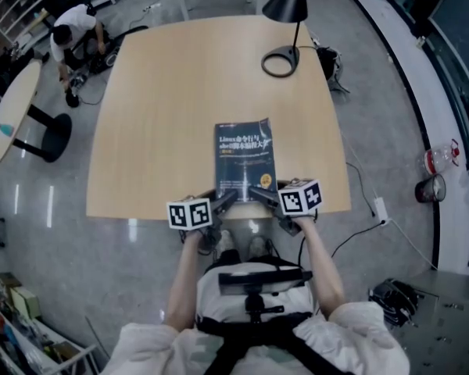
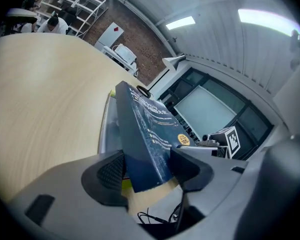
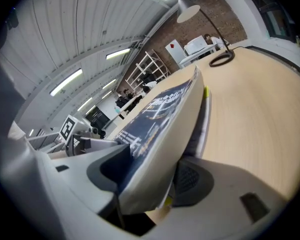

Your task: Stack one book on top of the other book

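Note:
A dark blue book [image 1: 245, 159] lies near the front edge of the wooden table [image 1: 164, 108], lengthwise away from me. My left gripper [image 1: 223, 201] is shut on its near left corner. My right gripper [image 1: 263, 196] is shut on its near right corner. In the left gripper view the blue book [image 2: 142, 134] sits between the jaws, with the grey edge of a second book [image 2: 106, 126] right beneath it. The right gripper view shows the blue book's pale page edge [image 3: 172, 134] clamped between the jaws, over the second book [image 3: 204, 116]. The lower book is hidden in the head view.
A black desk lamp [image 1: 285, 22] stands at the table's far right, also in the right gripper view as the lamp [image 3: 210, 29]. A round side table [image 1: 16, 108] and a crouching person [image 1: 74, 30] are at the far left. Cables and a power strip [image 1: 379, 208] lie on the floor at the right.

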